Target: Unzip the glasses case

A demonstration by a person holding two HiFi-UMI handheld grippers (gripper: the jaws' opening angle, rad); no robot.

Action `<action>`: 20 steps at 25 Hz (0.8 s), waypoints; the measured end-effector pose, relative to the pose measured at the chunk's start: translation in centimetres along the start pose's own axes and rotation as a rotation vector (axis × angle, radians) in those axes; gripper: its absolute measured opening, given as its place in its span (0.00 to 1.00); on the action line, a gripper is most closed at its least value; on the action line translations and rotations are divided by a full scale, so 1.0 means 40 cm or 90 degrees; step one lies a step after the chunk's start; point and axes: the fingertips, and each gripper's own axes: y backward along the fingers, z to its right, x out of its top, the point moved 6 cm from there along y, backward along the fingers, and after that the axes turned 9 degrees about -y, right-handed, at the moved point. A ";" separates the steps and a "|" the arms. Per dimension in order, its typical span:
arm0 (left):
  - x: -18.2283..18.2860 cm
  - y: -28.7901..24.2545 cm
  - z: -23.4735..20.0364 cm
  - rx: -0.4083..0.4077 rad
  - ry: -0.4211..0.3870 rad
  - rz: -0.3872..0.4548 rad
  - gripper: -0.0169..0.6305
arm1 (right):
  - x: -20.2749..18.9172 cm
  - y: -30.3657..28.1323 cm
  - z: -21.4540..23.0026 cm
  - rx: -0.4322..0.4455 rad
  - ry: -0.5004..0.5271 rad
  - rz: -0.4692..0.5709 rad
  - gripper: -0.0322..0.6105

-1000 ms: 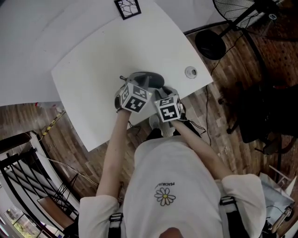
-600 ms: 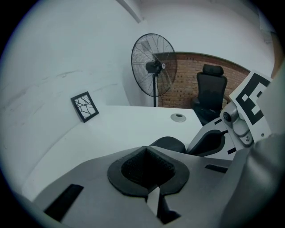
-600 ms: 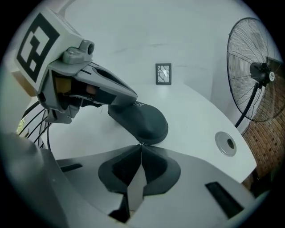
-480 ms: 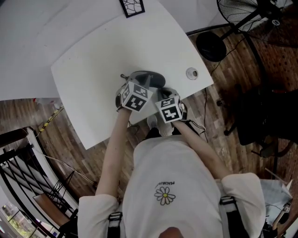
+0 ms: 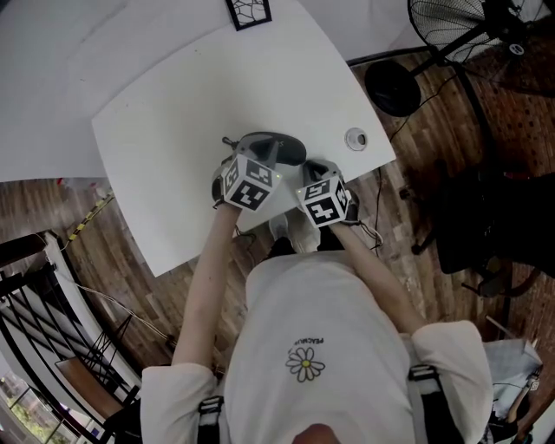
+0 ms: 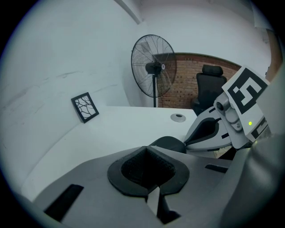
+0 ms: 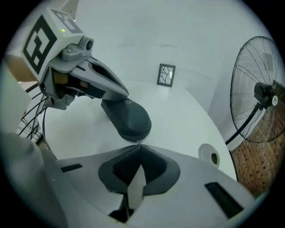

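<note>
A dark grey glasses case (image 5: 276, 145) lies on the white table (image 5: 173, 113) near its front edge. In the right gripper view the case (image 7: 127, 116) sits just beyond my right gripper (image 7: 139, 145), whose jaws are shut on the small metal zipper pull (image 7: 138, 141) at the case's near end. My left gripper (image 7: 124, 95) reaches in from the left with its tips against the case's other end. In its own view the left gripper (image 6: 146, 149) has its jaws together, with the case (image 6: 168, 144) just past them; nothing shows between them.
A small black-framed pattern card (image 5: 247, 12) stands at the table's far edge. A round cable hole (image 5: 355, 137) lies right of the case. A standing fan (image 7: 260, 98) and an office chair (image 6: 209, 87) are off the table's right side.
In the head view my right gripper has shifted a little to the right and rolled slightly. The left gripper and the case have stayed put.
</note>
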 end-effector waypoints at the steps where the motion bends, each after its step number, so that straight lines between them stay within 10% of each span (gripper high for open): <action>1: 0.000 0.001 0.001 0.002 0.002 0.000 0.05 | 0.002 -0.002 0.004 -0.002 0.018 -0.001 0.06; 20: 0.022 -0.009 0.009 0.052 0.082 -0.017 0.05 | 0.128 -0.096 0.090 0.230 0.624 -0.053 0.06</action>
